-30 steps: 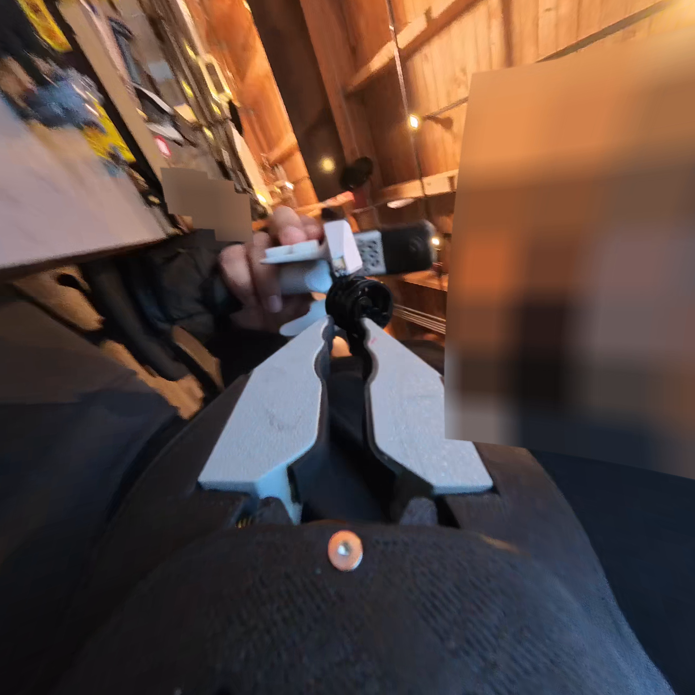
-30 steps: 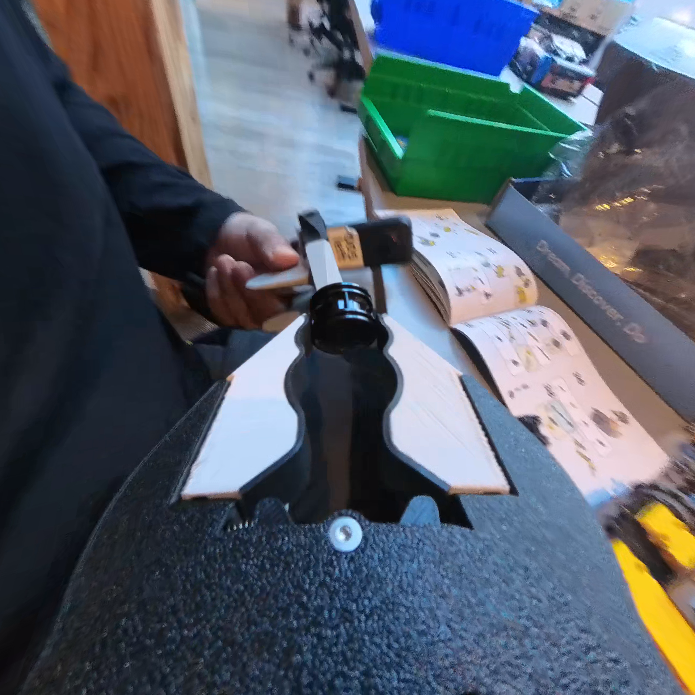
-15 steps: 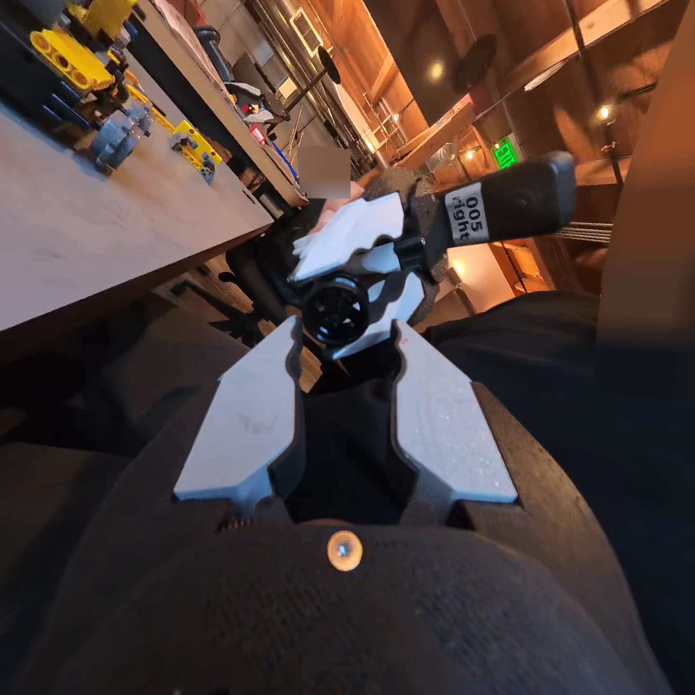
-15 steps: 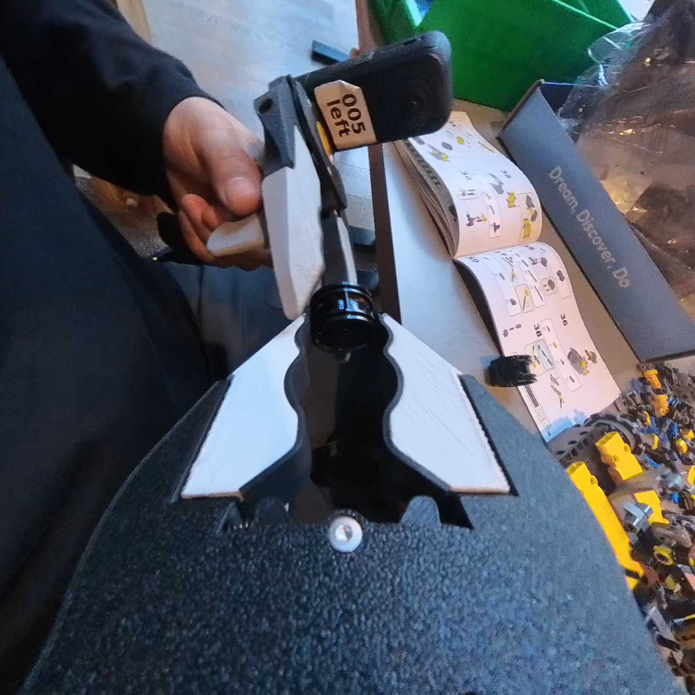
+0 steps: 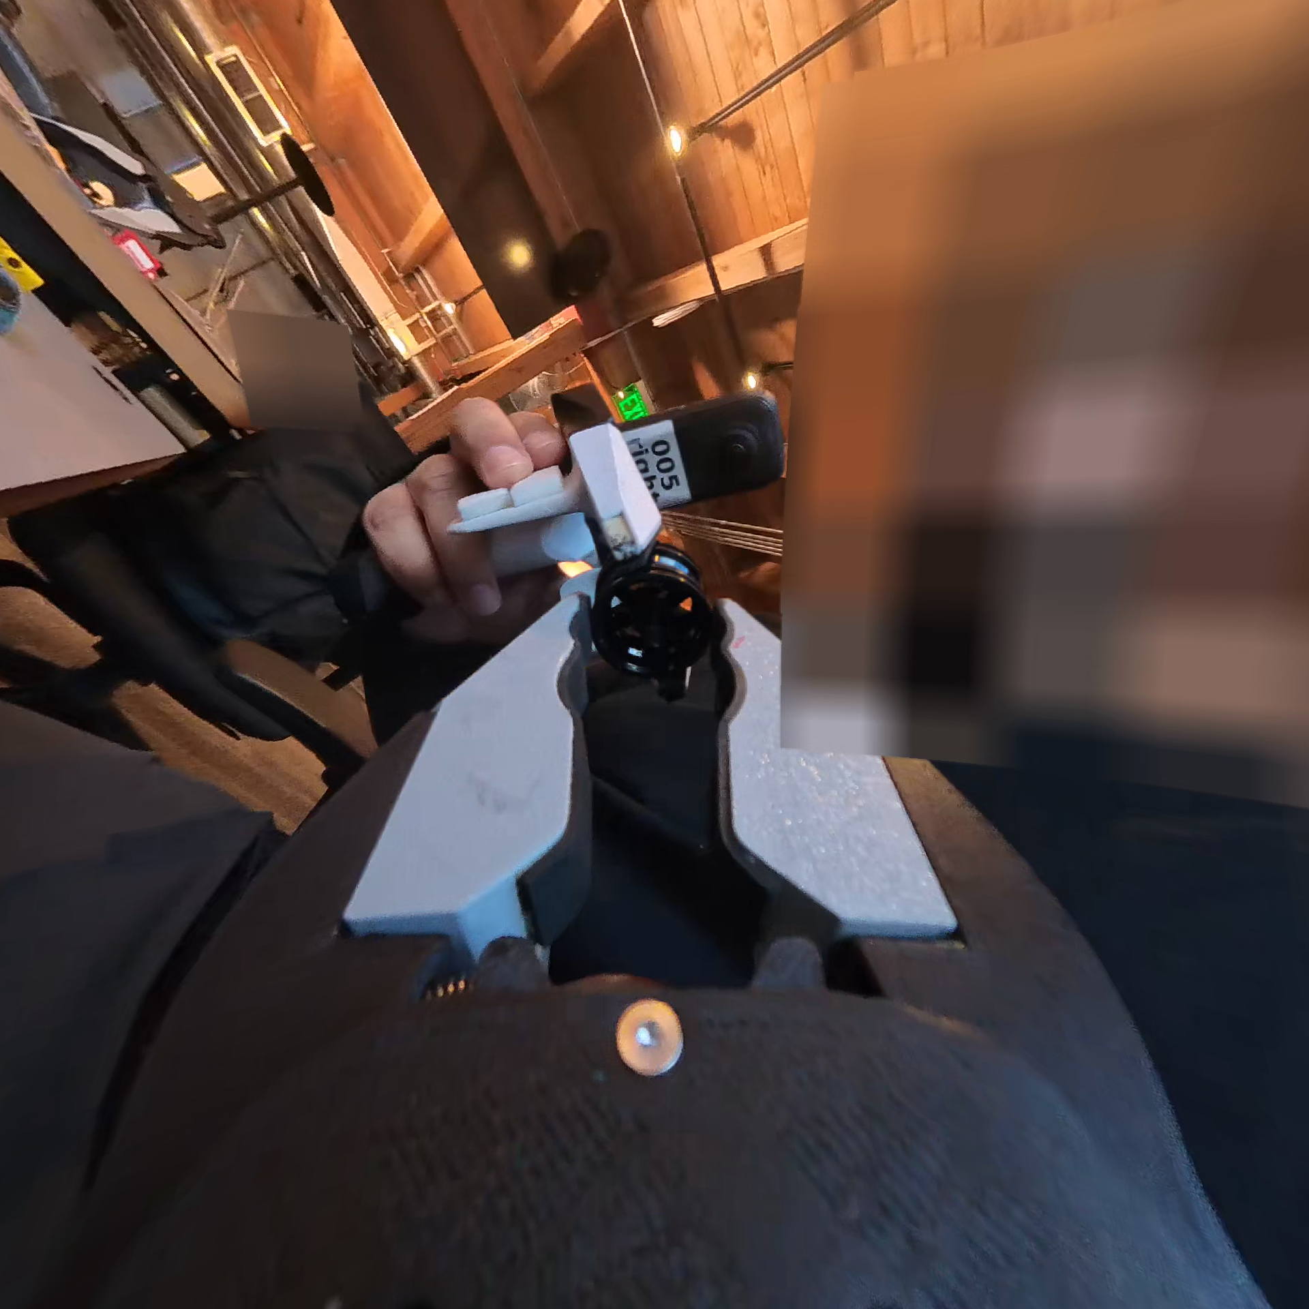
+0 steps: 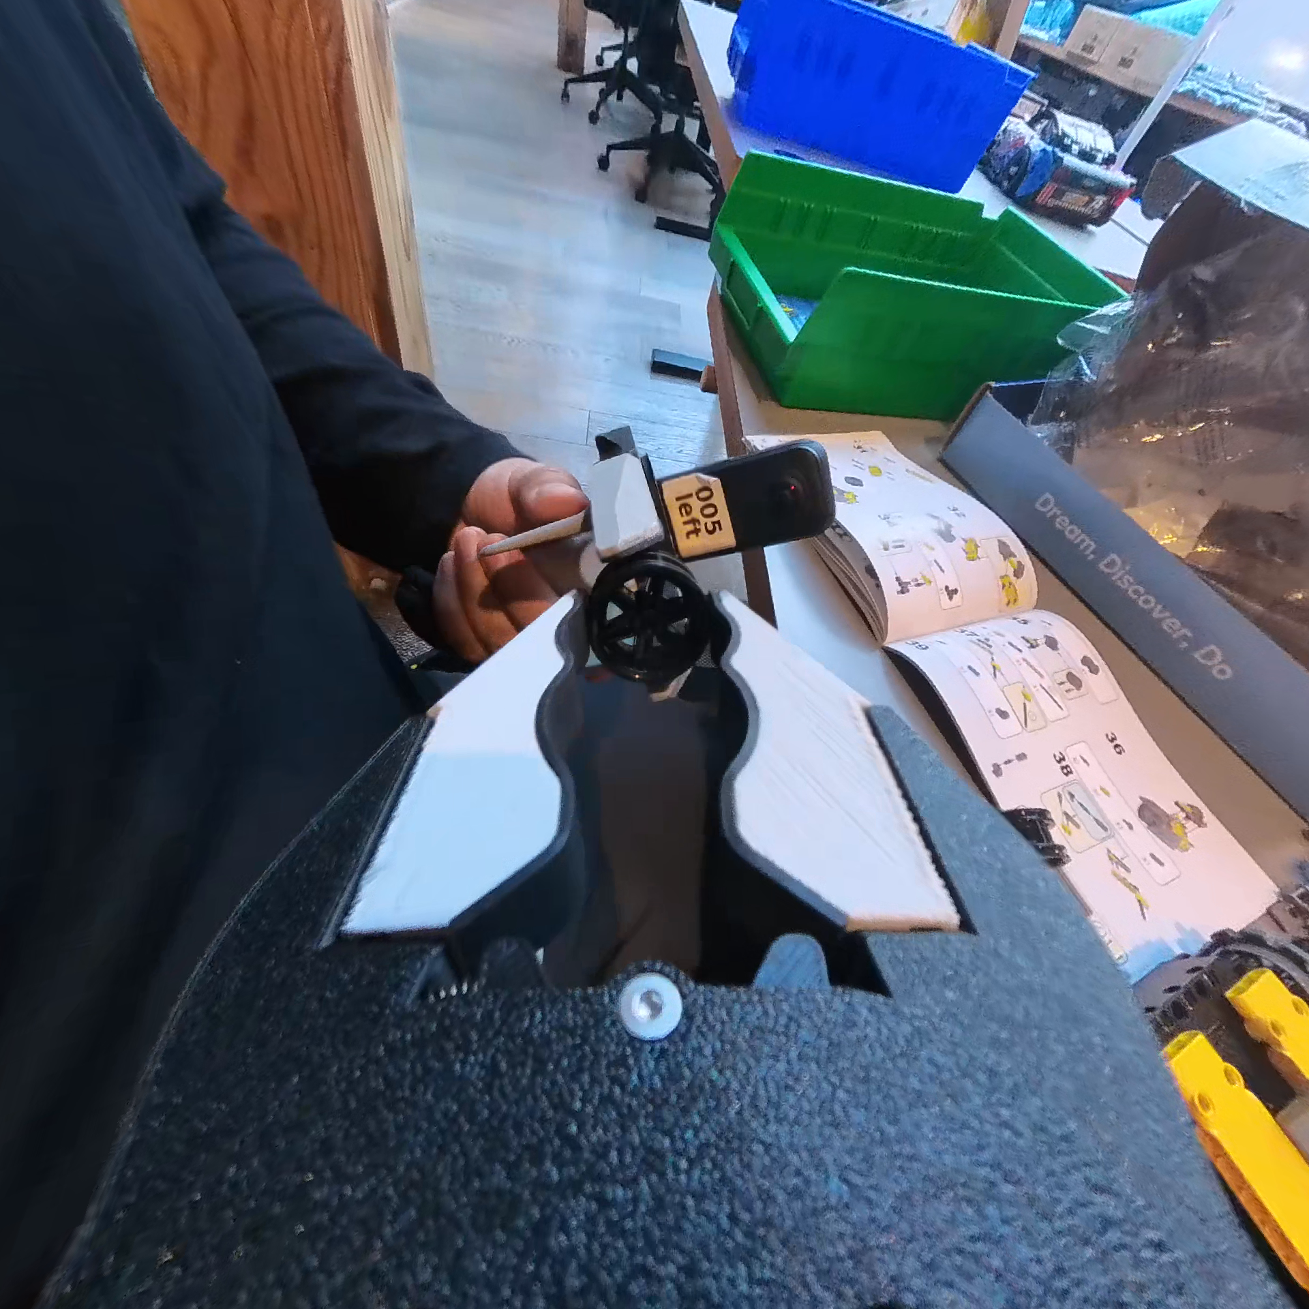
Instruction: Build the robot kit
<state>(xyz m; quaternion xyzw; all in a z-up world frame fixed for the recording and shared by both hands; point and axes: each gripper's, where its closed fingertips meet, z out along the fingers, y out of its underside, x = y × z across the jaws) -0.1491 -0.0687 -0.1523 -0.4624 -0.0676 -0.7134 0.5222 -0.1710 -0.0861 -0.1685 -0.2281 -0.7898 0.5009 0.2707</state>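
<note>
A small black spoked wheel [image 5: 652,627] sits face-on between my left gripper's [image 5: 652,630] white fingertips, which press on its rim from both sides. The same wheel [image 6: 648,616] shows in the right wrist view, pinched between my right gripper's [image 6: 648,623] fingertips. The two grippers point at each other, tip to tip, in the air in front of a person in dark clothes. Each view shows the other gripper's white mount and black camera just beyond the wheel, held by a hand [image 5: 439,538]; the other hand [image 6: 510,545] shows in the right wrist view.
To the right, a table edge [image 6: 751,567] carries an open instruction booklet [image 6: 992,637], a green bin [image 6: 885,304], a blue bin [image 6: 871,99], a long dark grey box [image 6: 1133,588], yellow bricks [image 6: 1247,1105] and another black wheel [image 6: 1038,832]. Office chairs [image 6: 637,92] stand behind. Both grippers' tips are close together, under 4 cm apart.
Half a second ago my left jaws stood wider than the wheel; now they have closed in on it. The wheel has turned from side-on to face-on in the right wrist view. Both grippers have swung.
</note>
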